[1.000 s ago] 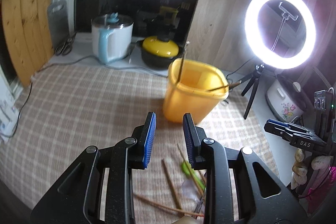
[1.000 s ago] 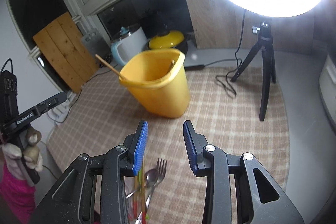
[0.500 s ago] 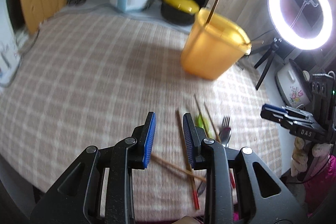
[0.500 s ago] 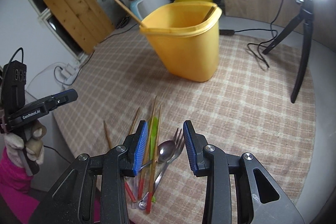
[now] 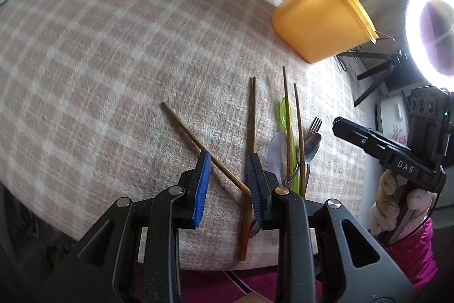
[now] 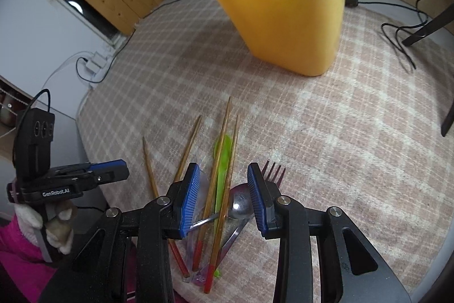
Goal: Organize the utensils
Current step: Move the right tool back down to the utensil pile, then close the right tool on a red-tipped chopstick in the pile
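Checked tablecloth (image 5: 113,53) under scattered chopsticks (image 5: 252,115)

Two legible markings were found. In the left wrist view, the letters "DAS" stand in white on the black side bar of the right gripper (image 5: 337,125), near the gloved hand (image 5: 397,206) that carries it. In the right wrist view, the wording "GenRobot.AI" stands in white on the black side bar of the left gripper (image 6: 124,173), just above the gloved hand (image 6: 56,226) that holds it. No lettering, number or brand can be read on the yellow container (image 6: 283,19) or on the utensils lying on the checked cloth (image 6: 340,132); any other print in either view is too small or blurred to read.
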Available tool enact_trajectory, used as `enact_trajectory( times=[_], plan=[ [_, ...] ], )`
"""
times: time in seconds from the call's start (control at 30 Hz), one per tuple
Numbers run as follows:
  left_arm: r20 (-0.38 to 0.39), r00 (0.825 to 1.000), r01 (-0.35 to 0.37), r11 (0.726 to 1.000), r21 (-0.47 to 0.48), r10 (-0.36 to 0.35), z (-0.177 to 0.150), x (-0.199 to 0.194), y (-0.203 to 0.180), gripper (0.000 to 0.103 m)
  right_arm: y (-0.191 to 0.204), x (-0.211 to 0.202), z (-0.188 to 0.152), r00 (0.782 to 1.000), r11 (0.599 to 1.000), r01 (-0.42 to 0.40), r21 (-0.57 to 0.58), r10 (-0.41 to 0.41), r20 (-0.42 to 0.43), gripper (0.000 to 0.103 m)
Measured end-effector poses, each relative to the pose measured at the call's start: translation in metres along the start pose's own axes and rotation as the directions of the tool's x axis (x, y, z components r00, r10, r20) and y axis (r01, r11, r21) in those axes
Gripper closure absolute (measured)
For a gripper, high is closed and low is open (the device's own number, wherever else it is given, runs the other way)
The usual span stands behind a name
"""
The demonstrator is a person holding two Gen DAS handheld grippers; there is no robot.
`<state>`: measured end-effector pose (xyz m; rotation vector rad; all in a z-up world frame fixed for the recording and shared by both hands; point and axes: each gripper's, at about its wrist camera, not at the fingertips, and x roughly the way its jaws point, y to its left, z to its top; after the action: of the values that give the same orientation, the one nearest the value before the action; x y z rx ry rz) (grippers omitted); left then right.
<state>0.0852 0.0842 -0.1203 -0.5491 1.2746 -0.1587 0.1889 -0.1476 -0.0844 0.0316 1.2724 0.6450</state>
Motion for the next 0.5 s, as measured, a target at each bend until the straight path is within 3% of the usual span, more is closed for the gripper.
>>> enact_trajectory(
  times=[0.3,0.5],
  plan=[
    [-0.03,0.999,0.017,0.988,-0.153,-0.022,0.0,0.026,0.01,0.077,-0.013,0.029,0.012,0.994,0.998,-0.051,0.03,0.053,-0.098,0.07],
    [-0.041,0.999,-0.005,0.982,-0.187,-0.003,-0.002,0.038,0.016,0.077,-0.022,0.037,0.014,0.989,0.995,-0.083,0.053,0.089,-0.121,0.07]
  ],
)
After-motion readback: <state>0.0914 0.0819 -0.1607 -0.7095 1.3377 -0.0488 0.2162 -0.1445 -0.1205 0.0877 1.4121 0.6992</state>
